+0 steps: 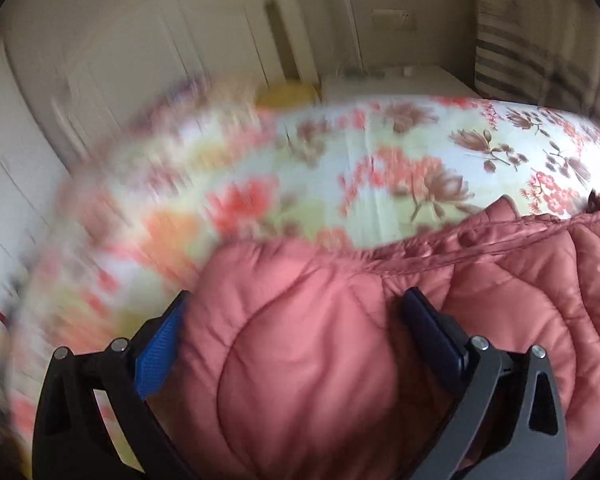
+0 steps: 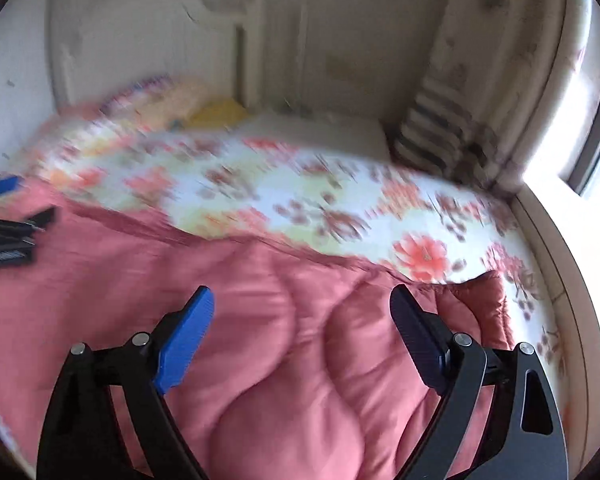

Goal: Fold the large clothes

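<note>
— Floral bedsheet under everything, yes?

— Yes, and nearest us the pink quilted jacket lies spread on it. The left gripper has its jaws wide, a puffy fold of jacket bulging between them — whether it pinches, I cannot tell.

— And the right gripper?

— Jaws spread apart above the jacket, holding nothing. Farther back, a striped curtain and pale cupboard doors.

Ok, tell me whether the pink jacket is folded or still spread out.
Spread out: the pink jacket lies wide across the flowered bedsheet, and no neat fold shows. A puffy part bulges inside the open left gripper.
</note>
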`<state>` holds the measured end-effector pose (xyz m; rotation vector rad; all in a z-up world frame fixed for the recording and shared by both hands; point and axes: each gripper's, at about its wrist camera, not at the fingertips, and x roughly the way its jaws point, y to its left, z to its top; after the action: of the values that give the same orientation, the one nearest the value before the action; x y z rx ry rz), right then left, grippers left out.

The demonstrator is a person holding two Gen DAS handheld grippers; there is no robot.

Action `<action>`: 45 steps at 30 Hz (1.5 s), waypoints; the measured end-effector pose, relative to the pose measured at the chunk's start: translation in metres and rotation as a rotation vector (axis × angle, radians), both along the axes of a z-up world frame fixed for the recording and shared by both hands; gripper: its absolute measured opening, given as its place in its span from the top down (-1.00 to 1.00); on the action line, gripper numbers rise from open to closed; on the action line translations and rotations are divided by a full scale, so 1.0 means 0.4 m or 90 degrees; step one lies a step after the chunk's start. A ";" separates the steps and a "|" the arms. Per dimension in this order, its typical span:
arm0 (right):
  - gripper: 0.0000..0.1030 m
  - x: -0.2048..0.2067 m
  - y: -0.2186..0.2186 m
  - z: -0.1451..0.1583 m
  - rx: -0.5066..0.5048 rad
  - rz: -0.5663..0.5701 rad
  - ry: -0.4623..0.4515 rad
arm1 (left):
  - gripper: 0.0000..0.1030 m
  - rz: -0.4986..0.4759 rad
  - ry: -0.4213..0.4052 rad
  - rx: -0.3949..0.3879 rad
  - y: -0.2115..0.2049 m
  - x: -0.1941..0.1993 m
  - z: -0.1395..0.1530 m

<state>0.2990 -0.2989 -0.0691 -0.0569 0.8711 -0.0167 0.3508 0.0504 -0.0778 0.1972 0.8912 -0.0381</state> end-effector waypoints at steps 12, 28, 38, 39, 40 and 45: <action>-0.83 0.013 -0.125 -0.039 0.083 -0.064 0.026 | -0.96 0.003 0.003 -0.037 0.019 0.003 -0.010; -0.90 0.035 -0.255 -0.114 0.141 -0.128 0.072 | -0.96 0.004 -0.001 -0.033 0.018 -0.001 -0.008; -0.91 0.056 -0.273 -0.130 0.187 -0.093 0.080 | -0.96 0.031 0.010 -0.059 0.037 -0.019 -0.011; -0.91 0.060 -0.273 -0.131 0.187 -0.089 0.081 | -0.96 0.036 0.010 -0.061 0.038 -0.025 -0.011; -0.91 0.064 -0.273 -0.131 0.187 -0.084 0.082 | -0.96 0.042 0.010 -0.063 0.040 -0.030 -0.011; -0.91 0.079 -0.268 -0.131 0.186 -0.069 0.087 | -0.96 0.046 0.019 -0.040 0.037 -0.036 0.003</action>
<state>0.3306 -0.4062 -0.1217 0.2652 1.0041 0.0133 0.3363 0.0653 -0.0767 0.1067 0.9253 -0.0019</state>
